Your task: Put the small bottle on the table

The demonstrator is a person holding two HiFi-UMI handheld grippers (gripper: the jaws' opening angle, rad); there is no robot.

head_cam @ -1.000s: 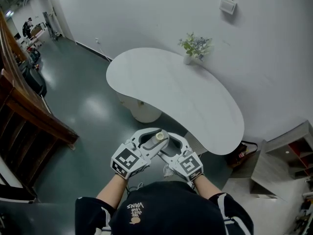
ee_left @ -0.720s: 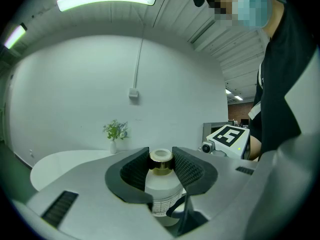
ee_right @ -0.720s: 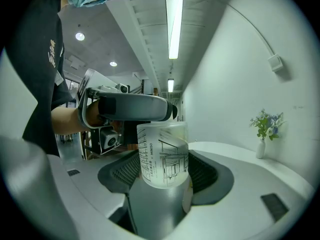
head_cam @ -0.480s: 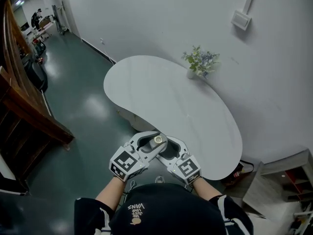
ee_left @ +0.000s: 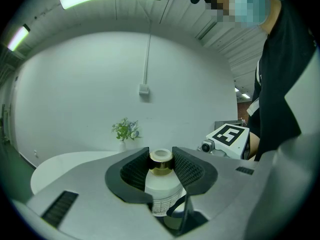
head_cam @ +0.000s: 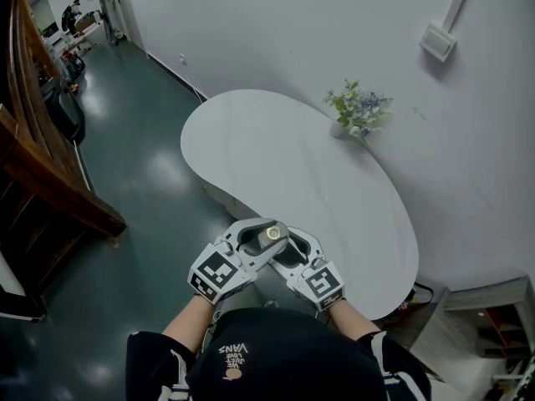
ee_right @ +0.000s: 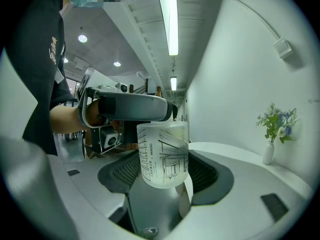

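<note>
A small frosted bottle (head_cam: 273, 233) with a gold neck and a white cap is held upright in the air in front of the person, over the floor and short of the white table (head_cam: 276, 157). My left gripper (head_cam: 266, 239) is shut on its neck and shoulder (ee_left: 161, 170). From the opposite side my right gripper (head_cam: 288, 253) reaches under the left one. In the right gripper view the bottle's printed lower body (ee_right: 164, 154) fills the gap between its pads, so my right gripper (ee_right: 165, 171) is shut on it too.
A vase of flowers (head_cam: 358, 111) stands at the table's far edge by the wall. Dark wooden furniture (head_cam: 42, 182) lines the left side and a shelf unit (head_cam: 493, 324) stands at the lower right. Dark glossy floor lies between me and the table.
The view has shifted, with the table and vase a little further right and lower. Both grippers stay together on the bottle in the same pose.
</note>
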